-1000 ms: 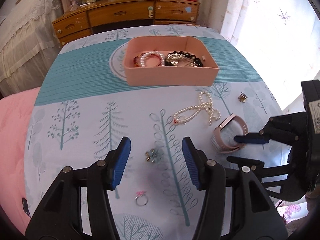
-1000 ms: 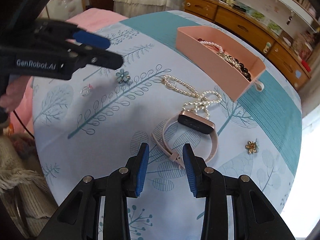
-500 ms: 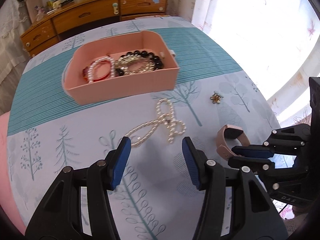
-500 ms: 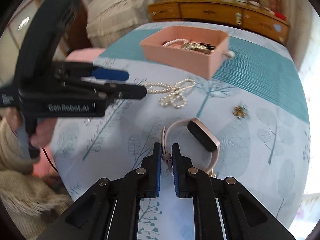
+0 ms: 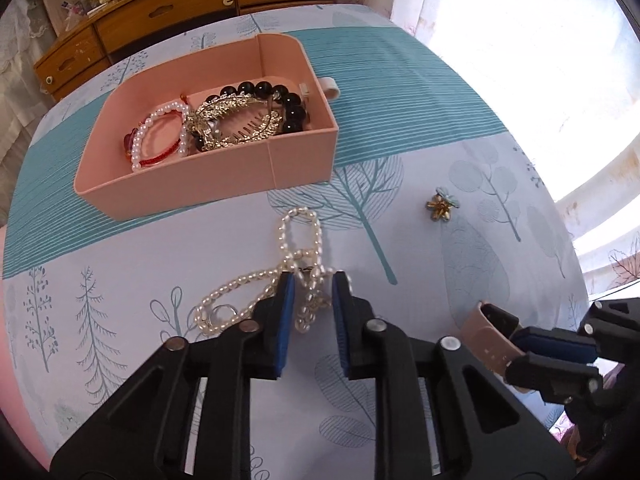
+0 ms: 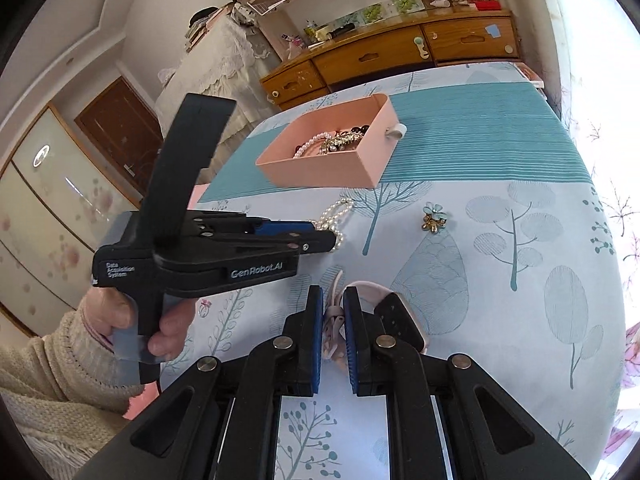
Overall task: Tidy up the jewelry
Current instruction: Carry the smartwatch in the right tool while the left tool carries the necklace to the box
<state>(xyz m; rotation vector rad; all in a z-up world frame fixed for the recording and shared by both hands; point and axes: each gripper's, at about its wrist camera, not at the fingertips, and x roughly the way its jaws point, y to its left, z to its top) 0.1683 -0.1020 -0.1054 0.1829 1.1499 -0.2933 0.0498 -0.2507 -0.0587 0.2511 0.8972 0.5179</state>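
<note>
Pearl necklace (image 5: 280,280) between left jaws

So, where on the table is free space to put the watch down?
Bare cloth lies right of the pearl necklace, below the flower brooch, and on the teal stripe right of the pink tray. The tray's inside is crowded, and the left tongs crowd the necklace.
</note>
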